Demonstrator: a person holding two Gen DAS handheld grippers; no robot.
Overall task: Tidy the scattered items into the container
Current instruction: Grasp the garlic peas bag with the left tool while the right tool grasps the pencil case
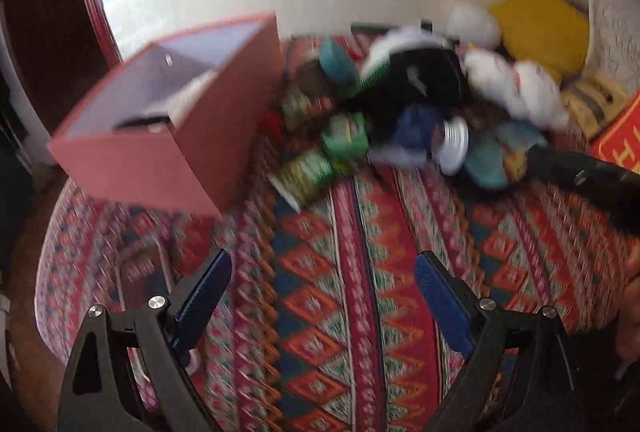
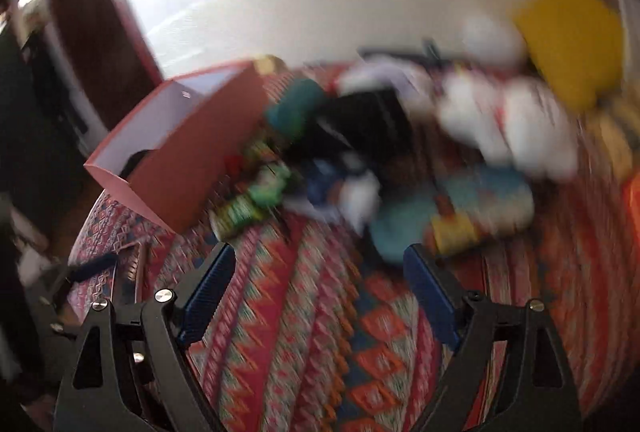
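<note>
Box [image 1: 168,136]: sitting open at the left of the patterned cloth [image 1: 360,292], something dark already lying inside.
Pile [image 1: 400,112]: lying just right of the box; blur is hiding most details.
Green can [image 1: 304,174]: lying on its side at the pile's near edge, close to the box.
Left gripper [image 1: 324,308]: I am holding it spread wide, nothing between the pads.
Right gripper [image 2: 320,296]: I am holding it equally wide and empty.
Advice: I am judging the can the easiest pick; steadying first, then closing across its round side.
</note>
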